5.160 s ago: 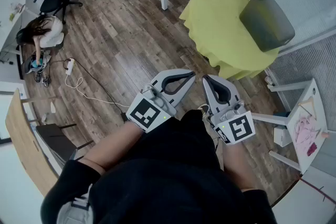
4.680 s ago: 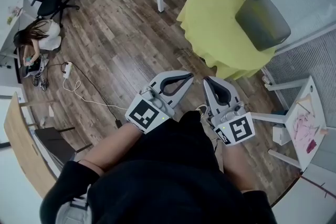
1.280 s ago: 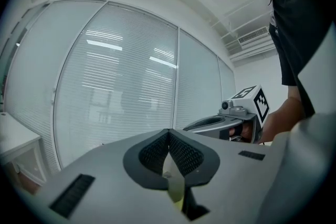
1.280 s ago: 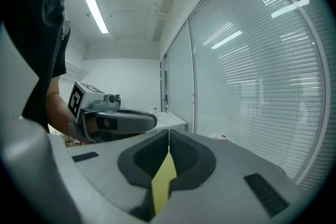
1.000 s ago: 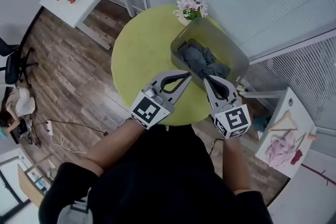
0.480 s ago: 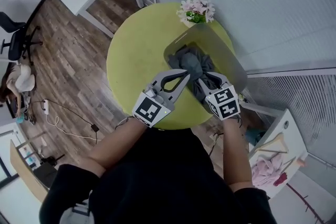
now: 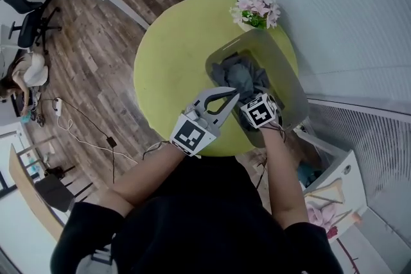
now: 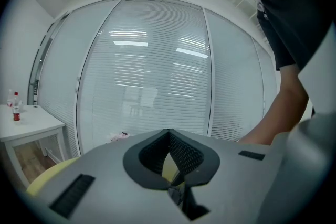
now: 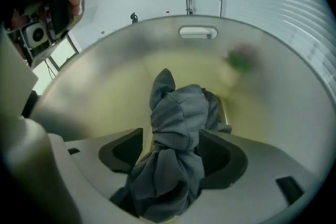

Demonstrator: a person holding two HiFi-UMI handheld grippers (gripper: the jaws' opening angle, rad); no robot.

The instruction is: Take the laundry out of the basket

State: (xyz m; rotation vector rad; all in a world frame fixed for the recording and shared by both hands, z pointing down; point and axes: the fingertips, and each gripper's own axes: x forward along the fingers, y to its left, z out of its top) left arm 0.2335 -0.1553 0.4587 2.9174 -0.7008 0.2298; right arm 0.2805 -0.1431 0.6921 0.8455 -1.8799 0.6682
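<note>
Laundry, a bundle of grey cloth point(image 7: 244, 77), lies inside the grey basket point(image 7: 287, 71). The basket stands on the round yellow-green table point(image 7: 173, 54), towards its far side and next to a small bunch of flowers point(image 7: 257, 9). The right gripper point(image 9: 171, 139) is lowered into the basket. Its jaws are opening and stand well apart, with a knotted fold of the cloth between them and no firm clamp evident. The left gripper point(image 8: 168, 134) hovers over the table just beside the basket's near wall. Its jaws meet tip to tip and nothing is between them.
</note>
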